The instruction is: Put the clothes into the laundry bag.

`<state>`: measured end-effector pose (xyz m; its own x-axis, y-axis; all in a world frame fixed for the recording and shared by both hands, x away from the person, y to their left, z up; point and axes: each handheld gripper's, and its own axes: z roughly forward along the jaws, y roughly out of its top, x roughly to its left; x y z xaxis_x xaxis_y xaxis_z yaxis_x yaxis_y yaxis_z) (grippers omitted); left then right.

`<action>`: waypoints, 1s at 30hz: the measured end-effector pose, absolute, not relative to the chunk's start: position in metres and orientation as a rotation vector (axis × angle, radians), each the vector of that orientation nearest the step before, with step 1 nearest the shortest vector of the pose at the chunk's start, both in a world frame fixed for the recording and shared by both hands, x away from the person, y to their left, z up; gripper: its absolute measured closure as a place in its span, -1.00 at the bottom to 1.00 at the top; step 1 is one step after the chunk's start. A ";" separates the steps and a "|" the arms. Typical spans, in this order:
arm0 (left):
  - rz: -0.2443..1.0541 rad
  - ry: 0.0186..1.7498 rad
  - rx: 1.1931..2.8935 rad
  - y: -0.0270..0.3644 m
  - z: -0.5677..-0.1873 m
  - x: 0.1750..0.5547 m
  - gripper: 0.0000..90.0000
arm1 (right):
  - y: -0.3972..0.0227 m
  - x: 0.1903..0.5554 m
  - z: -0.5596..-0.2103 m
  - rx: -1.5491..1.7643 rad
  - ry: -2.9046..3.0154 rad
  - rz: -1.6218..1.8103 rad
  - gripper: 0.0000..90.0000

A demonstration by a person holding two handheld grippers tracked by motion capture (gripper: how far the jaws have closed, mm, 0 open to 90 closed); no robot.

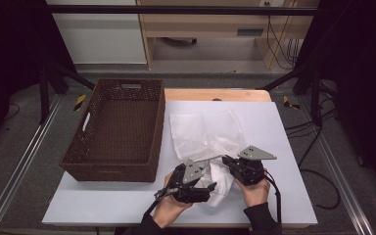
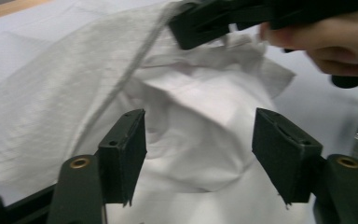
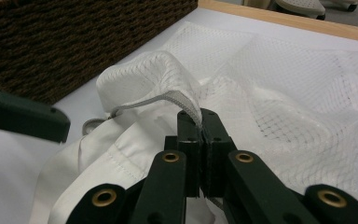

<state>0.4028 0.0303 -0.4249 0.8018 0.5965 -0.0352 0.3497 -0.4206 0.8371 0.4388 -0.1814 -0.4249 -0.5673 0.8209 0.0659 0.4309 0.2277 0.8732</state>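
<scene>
From the high view I judge the job about half done: the white cloth garment [image 1: 221, 182] is partly inside the white mesh laundry bag [image 1: 203, 133], which lies flat on the pale table [image 1: 284, 147] at 3 o'clock of the brown woven basket [image 1: 115, 128]; the basket holds nothing yet, so finishing the stuffing, and likely moving the bag over, is left. My left gripper [image 1: 203, 188] sits at the garment's 9 o'clock, forearm coming up from 6 o'clock; my right gripper [image 1: 227, 161] is just at its 12 o'clock, wrist turned inward

In the left gripper view my jaws stand apart with nothing pressed between them, the bunched garment [image 2: 200, 140] lying beyond them

In the right gripper view my jaws are clamped on the bag's corded rim [image 3: 186, 105], lifting the mouth open, basket [image 3: 74, 42] at 10 o'clock
</scene>
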 end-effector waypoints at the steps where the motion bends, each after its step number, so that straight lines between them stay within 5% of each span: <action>1: 0.340 0.695 2.064 0.026 -0.426 0.400 -0.31 | -0.182 0.439 -0.425 1.153 2.098 1.286 0.96; 9: 0.297 0.779 2.150 -0.002 -0.467 0.417 -0.31 | -0.181 0.438 -0.424 1.149 2.102 1.285 0.96; 13: 0.242 0.770 2.112 -0.002 -0.474 0.428 0.45 | -0.181 0.439 -0.425 1.150 2.110 1.282 0.96; 14: 0.233 0.765 2.110 -0.001 -0.471 0.428 0.45 | -0.181 0.439 -0.425 1.149 2.108 1.283 0.96; 15: 0.240 0.767 2.109 0.000 -0.468 0.428 0.78 | -0.181 0.439 -0.425 1.151 2.110 1.282 0.96; 22: 0.359 0.733 2.069 0.009 -0.436 0.425 0.85 | -0.181 0.438 -0.422 1.143 2.102 1.293 0.96; 30: 0.386 0.831 2.105 -0.006 -0.461 0.465 0.72 | -0.179 0.435 -0.419 1.126 2.106 1.306 0.96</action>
<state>0.4646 -0.0060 -0.4609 0.7350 0.6779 -0.0145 0.4263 -0.4454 0.7873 0.4353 -0.1793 -0.4195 -0.5857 0.8079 0.0649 0.4170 0.2317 0.8789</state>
